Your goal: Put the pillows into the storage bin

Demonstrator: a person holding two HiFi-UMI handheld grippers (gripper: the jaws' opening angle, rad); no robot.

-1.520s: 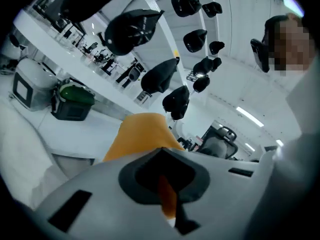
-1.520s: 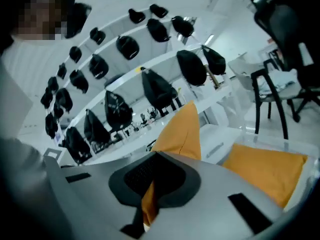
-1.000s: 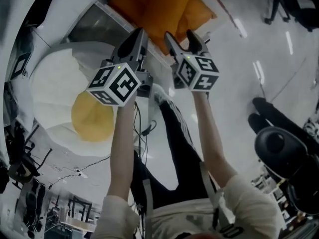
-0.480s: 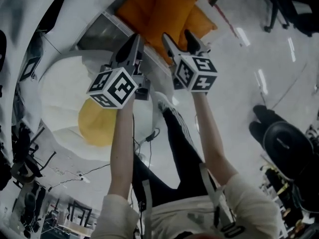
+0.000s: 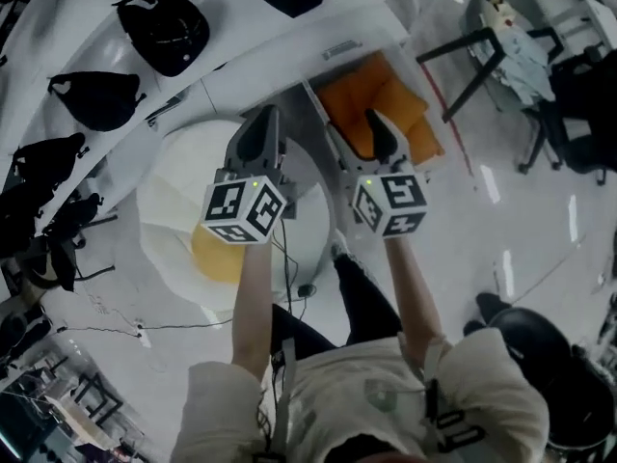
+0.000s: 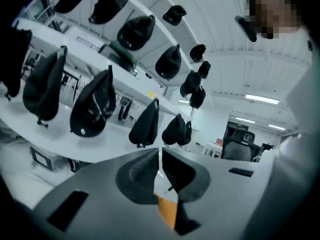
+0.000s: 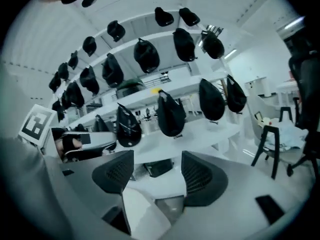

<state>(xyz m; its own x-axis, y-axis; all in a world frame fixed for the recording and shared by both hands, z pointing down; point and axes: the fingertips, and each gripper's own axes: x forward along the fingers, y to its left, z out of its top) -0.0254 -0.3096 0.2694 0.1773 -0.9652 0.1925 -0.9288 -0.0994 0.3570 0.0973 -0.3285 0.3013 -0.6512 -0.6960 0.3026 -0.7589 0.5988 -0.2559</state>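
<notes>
Orange pillows (image 5: 395,104) lie in the storage bin (image 5: 310,93) on the floor, seen from above in the head view. To their left lies a big egg-shaped pillow (image 5: 183,196), white with a yellow yolk. My left gripper (image 5: 262,116) is held high over the edge of that pillow, jaws shut and empty. In the left gripper view (image 6: 160,166) the pads meet, with a sliver of orange (image 6: 168,211) below them. The right gripper (image 5: 352,123) hangs over the bin, open with nothing between its fingers. In its own view (image 7: 157,171) the pads stand wide apart.
White curved shelves (image 5: 241,66) with several black bags (image 5: 164,29) run behind the bin; both gripper views face them (image 7: 170,115). Black-legged chairs (image 5: 501,56) stand at the right. Cables (image 5: 145,331) trail over the floor at the left.
Both grippers have risen sharply and tipped toward level. The bin and the egg pillow now look smaller and lower, and the shelves of black bags have come into view.
</notes>
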